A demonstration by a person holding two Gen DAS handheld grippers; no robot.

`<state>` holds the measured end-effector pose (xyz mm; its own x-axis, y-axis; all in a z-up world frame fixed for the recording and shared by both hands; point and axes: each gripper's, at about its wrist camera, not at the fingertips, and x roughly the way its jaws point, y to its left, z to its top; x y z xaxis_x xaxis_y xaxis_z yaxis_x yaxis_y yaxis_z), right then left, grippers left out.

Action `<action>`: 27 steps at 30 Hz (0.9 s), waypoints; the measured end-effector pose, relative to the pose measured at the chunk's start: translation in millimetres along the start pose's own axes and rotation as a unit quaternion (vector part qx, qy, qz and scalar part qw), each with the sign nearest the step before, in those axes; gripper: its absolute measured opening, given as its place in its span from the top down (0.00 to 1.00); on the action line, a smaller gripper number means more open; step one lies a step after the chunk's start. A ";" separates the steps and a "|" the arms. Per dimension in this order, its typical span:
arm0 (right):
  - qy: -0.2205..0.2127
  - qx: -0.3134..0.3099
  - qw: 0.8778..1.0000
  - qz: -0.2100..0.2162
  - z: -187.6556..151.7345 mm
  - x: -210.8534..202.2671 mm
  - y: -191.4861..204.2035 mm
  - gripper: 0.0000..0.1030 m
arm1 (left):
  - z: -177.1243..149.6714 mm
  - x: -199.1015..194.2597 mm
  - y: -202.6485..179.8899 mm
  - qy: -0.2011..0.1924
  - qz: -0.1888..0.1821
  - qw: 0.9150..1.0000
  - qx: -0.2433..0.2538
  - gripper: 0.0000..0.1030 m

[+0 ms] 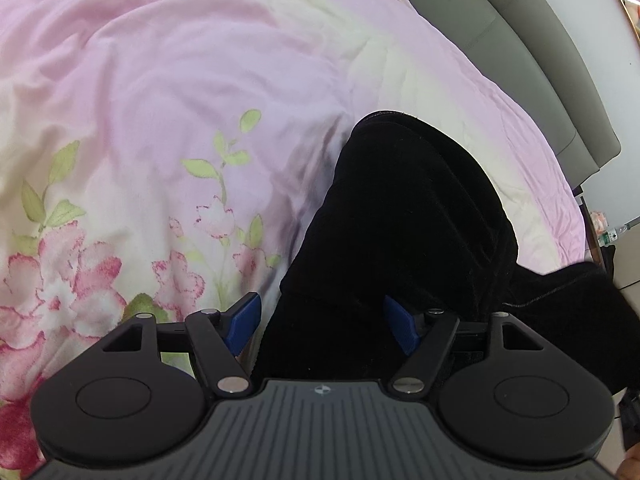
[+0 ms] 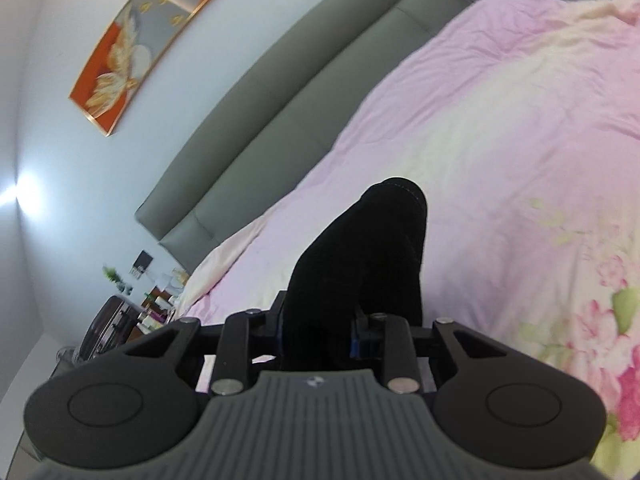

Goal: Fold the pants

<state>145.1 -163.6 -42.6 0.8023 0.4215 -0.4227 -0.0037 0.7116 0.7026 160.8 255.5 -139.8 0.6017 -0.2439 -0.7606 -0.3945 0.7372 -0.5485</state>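
Left wrist view: the left gripper (image 1: 322, 320) points down at a bed, its blue pads (image 1: 242, 322) spread wide. The black pants (image 1: 404, 216) run forward from between the jaws as one dark band, ending in a rounded hem ahead and slightly right of the gripper. The left pad stands clear of the cloth, over the floral quilt (image 1: 132, 128); the right pad lies against the dark fabric, though no squeeze shows, so the jaws read as open with the pants lying between and under them. More black cloth spreads to the gripper's right, toward the quilt's edge. Beyond the quilt, far ahead on the right, is a grey headboard (image 1: 520, 40).

Right wrist view: the right gripper (image 2: 318, 330) has its jaws drawn in close on a bunch of the pants (image 2: 360, 260). Cloth fills the whole gap between the pads, which are mostly hidden by it, so this gripper grips the pants. From the grip the fabric extends forward, ending in a stitched hem ahead of the fingers and slightly right. The pink quilt (image 2: 500, 140) lies below and to the gripper's right; the headboard (image 2: 280, 120) and a framed picture (image 2: 132, 48) on the wall lie ahead and left.
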 end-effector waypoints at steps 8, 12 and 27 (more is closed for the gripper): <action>0.039 -0.222 0.969 0.096 -55.7 29.5 130.5 0.77 | 2.4 2.0 4.0 0.005 -0.006 1.000 -0.014 0.21; 0.075 -0.302 0.941 0.131 -97.7 49.2 169.3 0.77 | 4.1 0.3 9.5 0.005 -0.006 1.000 -0.030 0.26; 0.175 -0.503 0.836 0.129 -230.9 121.2 200.5 0.77 | 24.4 -96.5 67.9 -0.244 0.032 0.954 -0.172 0.29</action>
<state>103.7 159.9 -85.1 0.4747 0.6469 -0.5968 -0.7912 0.6107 0.0327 92.9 344.4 -95.2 0.7877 0.1780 -0.5898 -0.5945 0.4707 -0.6519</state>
